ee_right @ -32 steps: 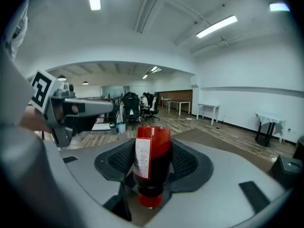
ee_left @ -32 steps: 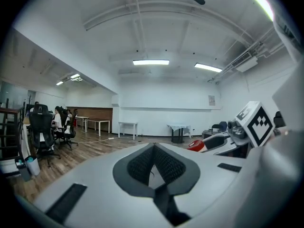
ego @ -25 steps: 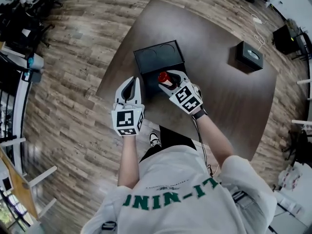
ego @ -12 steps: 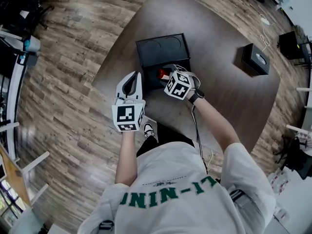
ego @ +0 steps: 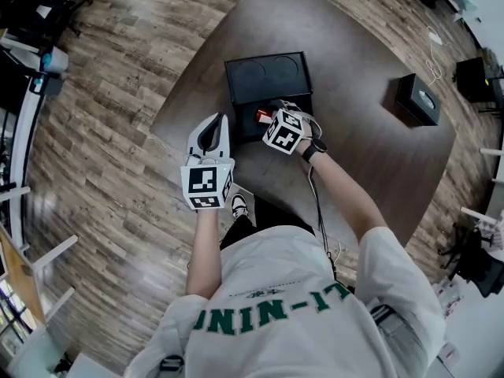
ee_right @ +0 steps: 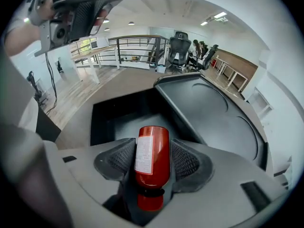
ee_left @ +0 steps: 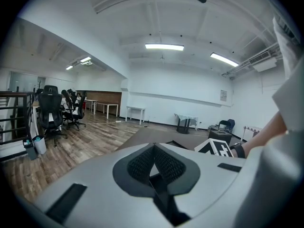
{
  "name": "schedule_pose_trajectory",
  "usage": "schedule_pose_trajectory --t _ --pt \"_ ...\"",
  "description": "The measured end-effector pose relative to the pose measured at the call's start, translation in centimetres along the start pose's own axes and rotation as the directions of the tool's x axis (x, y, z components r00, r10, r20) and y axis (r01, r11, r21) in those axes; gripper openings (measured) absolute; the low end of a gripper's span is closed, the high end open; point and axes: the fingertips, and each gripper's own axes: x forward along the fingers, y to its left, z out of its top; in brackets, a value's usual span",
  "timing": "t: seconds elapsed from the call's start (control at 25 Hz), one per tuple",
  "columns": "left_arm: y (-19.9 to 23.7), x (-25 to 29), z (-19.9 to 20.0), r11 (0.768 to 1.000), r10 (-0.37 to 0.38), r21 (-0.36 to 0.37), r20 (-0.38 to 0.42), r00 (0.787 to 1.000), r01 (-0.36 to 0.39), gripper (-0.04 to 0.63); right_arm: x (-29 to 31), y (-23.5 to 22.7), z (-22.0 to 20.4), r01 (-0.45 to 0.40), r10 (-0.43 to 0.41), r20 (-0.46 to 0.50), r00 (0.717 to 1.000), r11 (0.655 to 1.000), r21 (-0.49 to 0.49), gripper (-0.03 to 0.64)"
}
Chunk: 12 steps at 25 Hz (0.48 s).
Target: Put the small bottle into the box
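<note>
Found the table [ego: 358, 160] in place, with a smaller dark case [ego: 416, 98] well apart at 3 o'clock and untouched. Found the box [ego: 250, 126] at table centre, open as before, lid [ego: 268, 75] laid back toward 12 o'clock and the compartment bare in the right gripper view.

Recorded one material change over the last second: right gripper [ego: 270, 120] carried from the box's 6 o'clock edge toward 12 o'clock, now over the open compartment. Saw its tongs spread fairly wide yet pinching the small bottle [ee_right: 152, 158] by the body, a ribbed pad pressed to each side. Noted the grip unchanged throughout the move.

Found the left gripper [ee_left: 153, 161] where it had been, off the box at about 8 o'clock, tongs pressed together on nothing. No part in the work at this point.

Noted the bottle no longer upright as a second ago: tipped forward, base leading toward the compartment, cap end back toward the hand. Could not confirm contact with the compartment floor from any view.

Judged the carry essentially complete. Remaining: lower into the compartment, then release. Flagged one risk: a smooth round body, released while tilted, likely to roll or knock the box wall.
</note>
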Motion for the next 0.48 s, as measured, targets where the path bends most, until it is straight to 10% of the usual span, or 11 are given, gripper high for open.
schedule_pose_trajectory --t 0.48 --pt "-1.3 -1.4 0.9 1.0 -0.028 0.003 0.022 0.999 0.028 0.014 -6.2 -0.1 2.6 0.038 -0.106 0.218 0.97 0.955 0.294 0.302"
